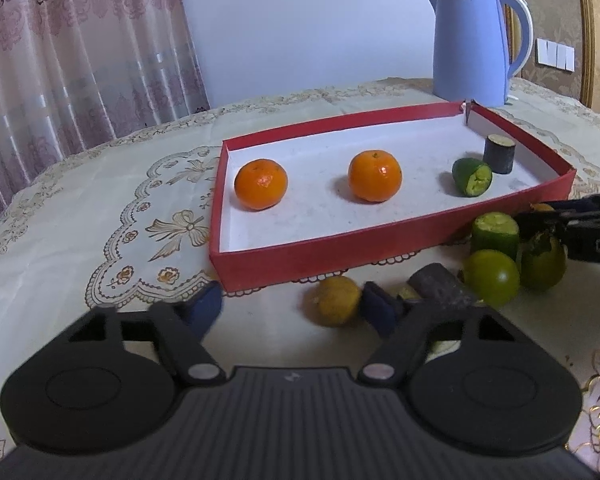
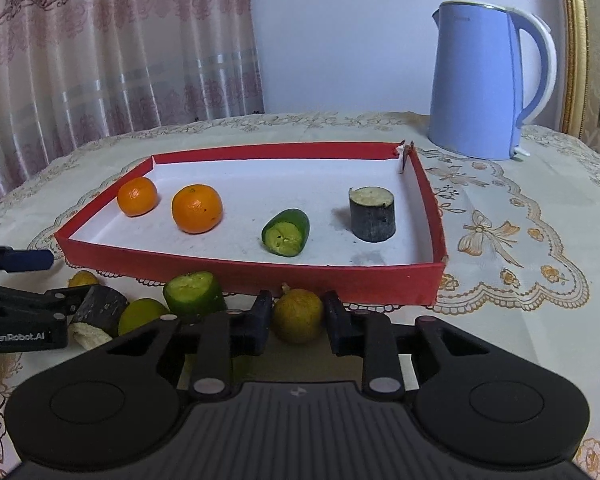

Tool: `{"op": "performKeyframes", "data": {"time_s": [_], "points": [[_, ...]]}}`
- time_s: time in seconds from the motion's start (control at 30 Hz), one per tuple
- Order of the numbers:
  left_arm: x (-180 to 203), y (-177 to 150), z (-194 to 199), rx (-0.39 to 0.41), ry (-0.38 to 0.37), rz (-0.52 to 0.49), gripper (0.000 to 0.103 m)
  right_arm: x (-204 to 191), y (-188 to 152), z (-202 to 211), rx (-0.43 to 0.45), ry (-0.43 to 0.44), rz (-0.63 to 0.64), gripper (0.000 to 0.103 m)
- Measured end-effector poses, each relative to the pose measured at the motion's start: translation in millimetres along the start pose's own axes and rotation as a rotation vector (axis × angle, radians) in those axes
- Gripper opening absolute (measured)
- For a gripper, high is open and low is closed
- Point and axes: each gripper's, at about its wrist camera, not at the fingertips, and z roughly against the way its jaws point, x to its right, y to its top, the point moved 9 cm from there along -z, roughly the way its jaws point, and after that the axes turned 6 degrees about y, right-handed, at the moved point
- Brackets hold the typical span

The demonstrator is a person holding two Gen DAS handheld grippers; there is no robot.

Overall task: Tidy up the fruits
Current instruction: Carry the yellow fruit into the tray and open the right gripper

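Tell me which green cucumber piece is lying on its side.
The cucumber piece inside the red box, lies tipped over, cut face forward. The other cucumber piece, outside the box, stands upright.

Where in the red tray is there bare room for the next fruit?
In the red tray, the back strip behind the row lies bare, as does the gap between the second orange and the green cucumber piece. The table in front is crowded with fruit around the right hand-held gripper.

My table by the window wall

I see a cream embroidered tablecloth (image 2: 520, 216); behind it, a pale bluish plaster wall (image 2: 340, 32), with pink patterned lace curtains (image 2: 112, 48) left and a gold-framed chair back (image 1: 580, 28) right.
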Motion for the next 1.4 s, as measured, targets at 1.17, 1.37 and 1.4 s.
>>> {"op": "performKeyframes", "data": {"time_s": [1.17, 1.37, 1.4], "points": [[2.5, 1.1, 2.0, 0.000, -0.080, 0.020, 0.024, 29.7, 35.8, -31.7, -0.017, -0.106, -0.008, 0.028], [2.9, 0.9, 2.2, 0.000, -0.078, 0.020, 0.024, 31.0, 36.6, -4.8, 0.103, -0.113, -0.025, 0.064], [3.2, 0.8, 2.3, 0.000, -0.079, 0.020, 0.024, 31.0, 36.0, 0.2, 0.119, -0.110, -0.029, 0.064]]}}
